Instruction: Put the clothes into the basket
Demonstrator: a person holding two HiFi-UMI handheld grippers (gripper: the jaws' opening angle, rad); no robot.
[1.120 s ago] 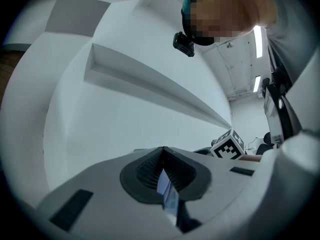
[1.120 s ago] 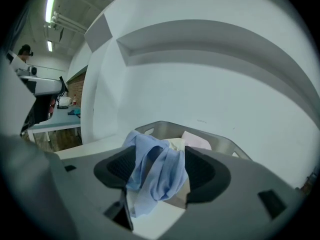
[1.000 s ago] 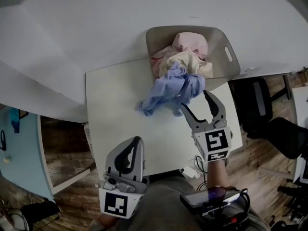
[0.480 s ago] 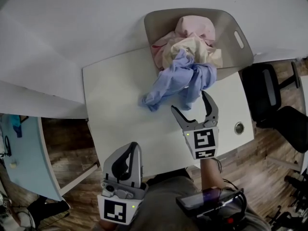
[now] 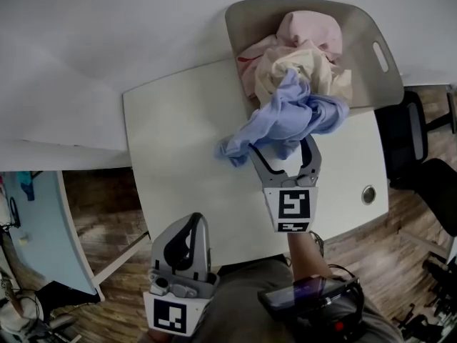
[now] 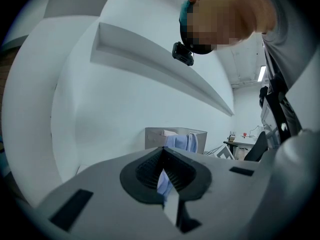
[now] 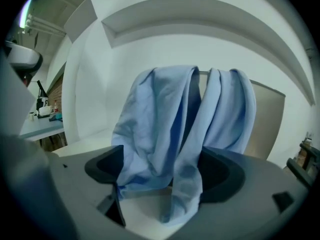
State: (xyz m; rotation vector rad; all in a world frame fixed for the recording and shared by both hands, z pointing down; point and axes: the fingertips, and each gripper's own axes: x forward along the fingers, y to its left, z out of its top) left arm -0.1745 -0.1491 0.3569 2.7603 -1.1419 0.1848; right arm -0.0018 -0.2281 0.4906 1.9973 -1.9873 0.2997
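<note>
Below basket | right tongs just opening, loose around blue garment | left tongs closed

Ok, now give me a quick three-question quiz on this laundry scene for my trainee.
1. True or false: the blue garment lies wholly inside the basket.
2. The left gripper has its jaws: A) wide apart, B) together, C) clamped on the basket.
3. Fill in: between the open jaws of the right gripper hangs the ____.
Key: 1 false, it drapes out of the basket onto the white table. 2 B. 3 blue garment; those jaws have just been opening, and the pads do not press on it.
</note>
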